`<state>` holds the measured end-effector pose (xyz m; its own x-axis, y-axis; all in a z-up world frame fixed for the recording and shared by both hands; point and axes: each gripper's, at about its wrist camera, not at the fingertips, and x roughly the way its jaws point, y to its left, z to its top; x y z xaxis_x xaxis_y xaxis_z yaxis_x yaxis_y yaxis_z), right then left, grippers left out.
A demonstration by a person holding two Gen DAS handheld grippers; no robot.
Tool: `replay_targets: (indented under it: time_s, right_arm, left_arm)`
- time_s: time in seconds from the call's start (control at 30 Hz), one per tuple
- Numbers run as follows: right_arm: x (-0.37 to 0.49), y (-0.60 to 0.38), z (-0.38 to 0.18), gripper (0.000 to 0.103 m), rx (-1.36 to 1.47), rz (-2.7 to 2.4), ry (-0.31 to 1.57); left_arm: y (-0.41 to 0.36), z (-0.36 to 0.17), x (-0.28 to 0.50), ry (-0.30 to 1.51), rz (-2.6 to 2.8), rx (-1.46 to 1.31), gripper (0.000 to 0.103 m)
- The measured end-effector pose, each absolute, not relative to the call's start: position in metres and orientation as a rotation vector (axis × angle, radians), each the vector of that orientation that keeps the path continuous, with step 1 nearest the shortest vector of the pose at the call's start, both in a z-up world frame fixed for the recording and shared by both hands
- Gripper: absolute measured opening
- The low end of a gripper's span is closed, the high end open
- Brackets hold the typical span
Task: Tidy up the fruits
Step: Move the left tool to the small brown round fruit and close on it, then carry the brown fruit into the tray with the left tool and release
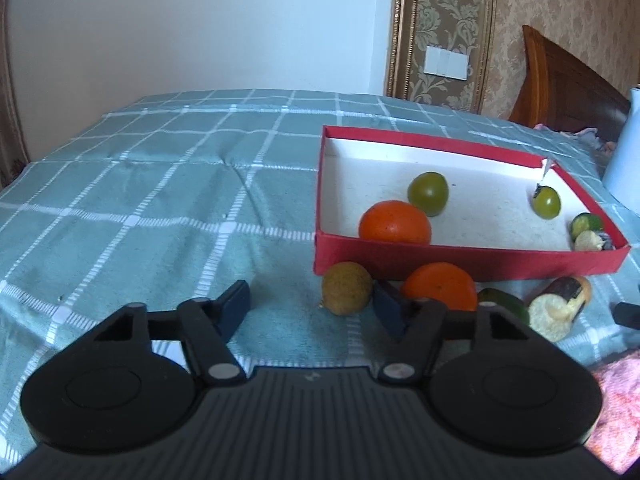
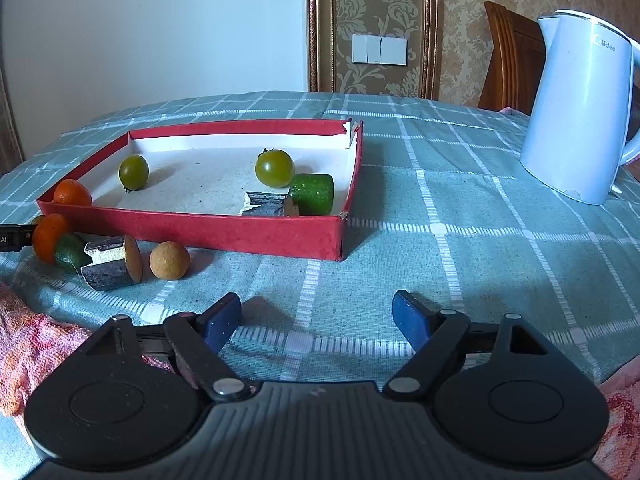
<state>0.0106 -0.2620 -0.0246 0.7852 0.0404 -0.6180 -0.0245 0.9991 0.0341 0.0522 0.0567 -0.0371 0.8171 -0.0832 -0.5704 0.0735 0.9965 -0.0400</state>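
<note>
- Left gripper [image 1: 312, 306] hangs low over the checked cloth [image 1: 160, 200], tilted down, jaws partly apart with nothing between them; a brown round fruit [image 1: 346, 288] sits just ahead, nearer the right-hand pad
- Right gripper [image 2: 318, 316] tilts down over bare cloth, jaws wide and empty, well apart from the fruit
- Loose orange fruit [image 1: 440, 286] lies against the red box [image 1: 472, 264], touching a green piece [image 1: 504, 304] and a dark-skinned cut chunk [image 1: 560, 304]
- Small round fruit looks light, firm and likely to roll; I'd pinch it across the middle, gently
- Box already holds one orange fruit and two green tomatoes [image 2: 274, 168]
</note>
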Motion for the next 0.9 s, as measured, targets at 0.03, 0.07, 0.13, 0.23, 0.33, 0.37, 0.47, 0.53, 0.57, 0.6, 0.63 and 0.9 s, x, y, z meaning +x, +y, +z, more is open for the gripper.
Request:
replay_targets:
  time_s: [0.03,0.07,0.13,0.23,0.33,0.37,0.47,0.53,0.57,0.6,0.63,0.9]
  right_arm:
    - [0.010,-0.262,-0.025,0.083,0.025,0.035,0.667]
    - [0.010,-0.262,-0.025,0.083,0.025,0.035,0.667]
    - [0.010,-0.262,-0.025,0.084,0.024,0.035,0.667]
    - [0.011,-0.263,-0.025,0.087,0.023,0.028,0.670]
    - [0.011,-0.263,-0.026,0.089,0.025,0.023,0.673]
    - [0.011,-0.263,-0.026,0.090,0.025,0.022,0.673]
    - [0.011,-0.263,-0.026,0.090,0.026,0.021,0.674]
    - [0.011,-0.263,-0.026,0.090,0.026,0.021,0.674]
    - [0.011,-0.263,-0.027,0.090,0.026,0.022,0.674]
    - [0.011,-0.263,-0.026,0.091,0.026,0.022,0.674]
    - [0.011,-0.263,-0.026,0.091,0.026,0.021,0.674]
    - [0.011,-0.263,-0.027,0.092,0.025,0.020,0.675]
  left_arm:
    - [0.054,-0.037,0.051,0.603,-0.092,-0.008,0.052]
    - [0.052,-0.036,0.050,0.600,-0.097,0.004,0.050]
    - [0.045,-0.036,0.050,0.600,-0.101,0.037,0.045]
    - [0.039,-0.037,0.049,0.602,-0.102,0.069,0.041]
    - [0.035,-0.038,0.048,0.601,-0.101,0.087,0.032]
    - [0.034,-0.038,0.047,0.599,-0.100,0.095,0.030]
    - [0.029,-0.038,0.046,0.594,-0.090,0.119,0.028]
    - [0.027,-0.038,0.045,0.594,-0.081,0.120,0.027]
    - [0.027,-0.037,0.045,0.595,-0.078,0.120,0.027]
    - [0.026,-0.037,0.045,0.594,-0.076,0.124,0.027]
    - [0.026,-0.037,0.044,0.594,-0.074,0.130,0.027]
    - [0.027,-0.030,0.038,0.575,-0.068,0.141,0.027]
